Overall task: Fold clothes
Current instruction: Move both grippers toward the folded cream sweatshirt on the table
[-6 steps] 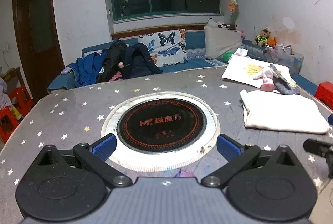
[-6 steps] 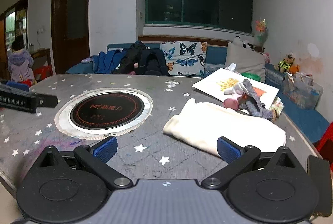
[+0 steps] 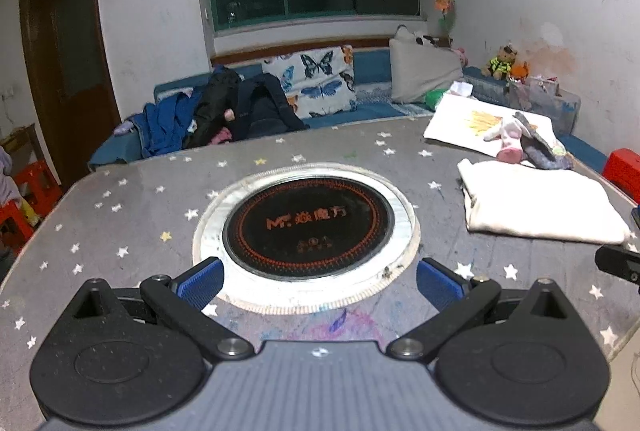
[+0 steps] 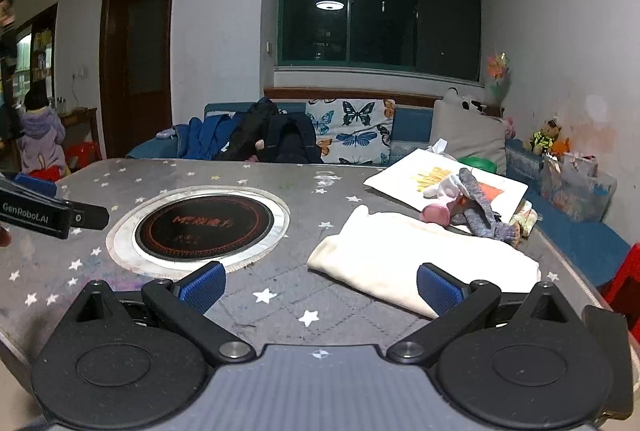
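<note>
A folded cream garment lies on the right side of the grey star-patterned table; it also shows in the right wrist view. My left gripper is open and empty, held over the near table edge in front of the round cooktop. My right gripper is open and empty, just before the garment's near edge, its right finger overlapping the cloth in view. Behind the garment lie grey and pink socks on a folded white printed garment.
The cooktop is set into the table's middle. The left gripper's body shows at the left of the right wrist view. A sofa with dark jackets, cushions and toys stands behind the table. Red stools and a child are at left.
</note>
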Demonstrator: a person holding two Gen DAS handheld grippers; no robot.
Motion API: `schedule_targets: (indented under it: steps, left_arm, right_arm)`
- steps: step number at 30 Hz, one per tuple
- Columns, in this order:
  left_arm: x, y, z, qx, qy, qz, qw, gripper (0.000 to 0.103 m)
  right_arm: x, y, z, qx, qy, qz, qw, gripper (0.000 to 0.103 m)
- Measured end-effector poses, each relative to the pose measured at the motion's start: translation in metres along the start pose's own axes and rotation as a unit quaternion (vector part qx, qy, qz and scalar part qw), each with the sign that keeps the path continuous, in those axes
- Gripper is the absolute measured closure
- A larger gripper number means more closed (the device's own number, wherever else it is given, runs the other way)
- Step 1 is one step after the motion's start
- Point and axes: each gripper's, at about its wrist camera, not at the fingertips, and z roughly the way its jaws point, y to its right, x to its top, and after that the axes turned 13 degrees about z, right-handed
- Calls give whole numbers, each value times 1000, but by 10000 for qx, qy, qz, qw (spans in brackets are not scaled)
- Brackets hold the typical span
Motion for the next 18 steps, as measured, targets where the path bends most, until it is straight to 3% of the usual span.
schedule_targets:
  steps: [10,18]
  left_arm:
    - [-4,14,12,-298,-59,79,9995,0]
    - [14,18,52,-704,-387,222,9965,0]
  right_arm:
    - [-5,15,17,-71,-386,-125,9992,0]
    - [2,50,61,-710,-678,-163,9950,1]
